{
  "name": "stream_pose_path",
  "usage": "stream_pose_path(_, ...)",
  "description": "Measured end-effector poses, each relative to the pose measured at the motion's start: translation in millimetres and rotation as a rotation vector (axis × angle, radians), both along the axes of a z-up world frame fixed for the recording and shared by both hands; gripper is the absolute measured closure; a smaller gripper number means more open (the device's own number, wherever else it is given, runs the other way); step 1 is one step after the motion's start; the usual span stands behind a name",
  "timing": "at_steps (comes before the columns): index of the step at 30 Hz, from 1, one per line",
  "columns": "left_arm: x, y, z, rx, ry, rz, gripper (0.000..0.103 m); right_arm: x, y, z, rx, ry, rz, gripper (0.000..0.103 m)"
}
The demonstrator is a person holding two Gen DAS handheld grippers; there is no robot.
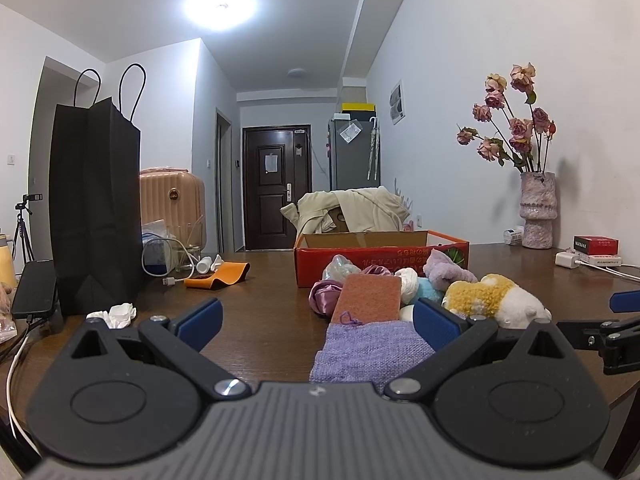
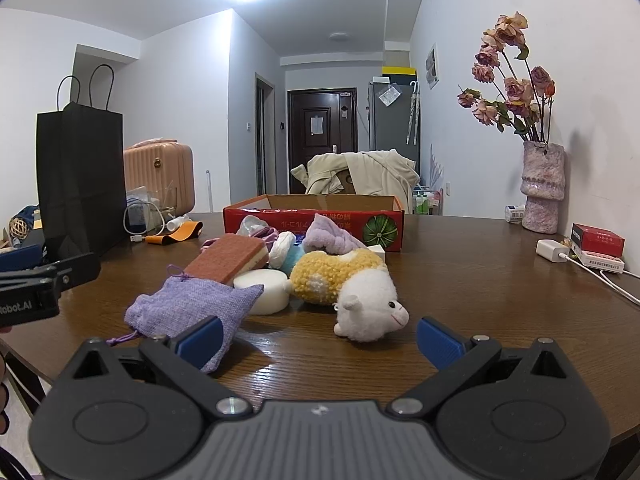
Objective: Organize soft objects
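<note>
A pile of soft things lies on the wooden table in front of a red cardboard box (image 2: 312,220) (image 1: 380,258). It holds a purple burlap pouch (image 2: 192,312) (image 1: 368,352), an orange sponge (image 2: 228,260) (image 1: 370,294), a white round sponge (image 2: 266,292), a yellow-and-white plush sheep (image 2: 352,292) (image 1: 496,298), a lilac cloth (image 2: 330,236) and several small items behind. My left gripper (image 1: 316,320) is open, with the pouch between its fingers. My right gripper (image 2: 318,340) is open and empty, just before the sheep.
A black paper bag (image 1: 94,208) stands at the left with cables, a phone (image 1: 36,288) and crumpled tissue (image 1: 116,314) near it. An orange strap (image 1: 218,276) lies mid-table. A vase of dried roses (image 2: 542,184), small boxes and a charger (image 2: 554,250) stand at the right.
</note>
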State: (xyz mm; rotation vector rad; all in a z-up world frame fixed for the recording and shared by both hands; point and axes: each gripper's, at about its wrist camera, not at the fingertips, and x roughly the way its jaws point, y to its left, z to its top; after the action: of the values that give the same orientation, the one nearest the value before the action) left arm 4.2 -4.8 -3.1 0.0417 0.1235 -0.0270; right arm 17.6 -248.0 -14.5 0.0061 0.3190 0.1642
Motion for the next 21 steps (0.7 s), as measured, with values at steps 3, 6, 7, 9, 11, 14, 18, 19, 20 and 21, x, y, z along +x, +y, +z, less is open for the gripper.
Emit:
stream_pose_path(3, 0.0, 0.1, 0.1, 0.000, 0.000, 0.000, 0.000, 0.2, 0.3, -0.2, -0.001, -0.002, 0.000, 0.000)
stream_pose_path(6, 0.8, 0.1, -0.8, 0.000, 0.000, 0.001, 0.000, -1.0, 0.0, -0.5, -0.001, -0.005, 0.002, 0.000)
stream_pose_path(7, 1.1, 0.3, -1.2, 0.000, 0.001, 0.000, 0.000, -1.8, -0.2, -0.2, 0.001, -0.003, 0.002, 0.000)
stream_pose_path(9, 1.5, 0.5, -1.3, 0.000, 0.003, 0.001, 0.000, -1.1, -0.5, -0.8, 0.002, -0.001, 0.002, 0.000)
stream_pose_path(11, 1.6, 0.4, -1.4, 0.000, 0.002, 0.001, 0.000, -0.8, -0.8, -1.1, 0.003, -0.001, 0.000, 0.000)
stream_pose_path(14, 1.9, 0.3, -1.5, 0.000, 0.005, 0.001, 0.000, -1.1, -0.2, -0.7, 0.004, -0.005, 0.003, 0.000)
stream_pose_path(18, 2.3, 0.0, -1.3, -0.001, 0.002, -0.001, 0.000, -2.3, 2.1, -0.2, -0.001, -0.008, 0.007, 0.000)
stream_pose_path(19, 2.5, -0.1, -1.2, 0.000, 0.001, -0.001, 0.000, -2.1, 2.2, 0.0, -0.002, -0.008, 0.007, 0.000)
stream_pose_path(20, 3.0, 0.0, -1.6, 0.000, 0.003, 0.000, 0.000, -1.8, 2.3, 0.0, -0.001, -0.007, 0.006, 0.000)
stream_pose_path(21, 2.8, 0.0, -1.3, -0.002, 0.005, 0.001, 0.000, -1.9, 2.4, 0.0, -0.003, -0.012, 0.008, 0.000)
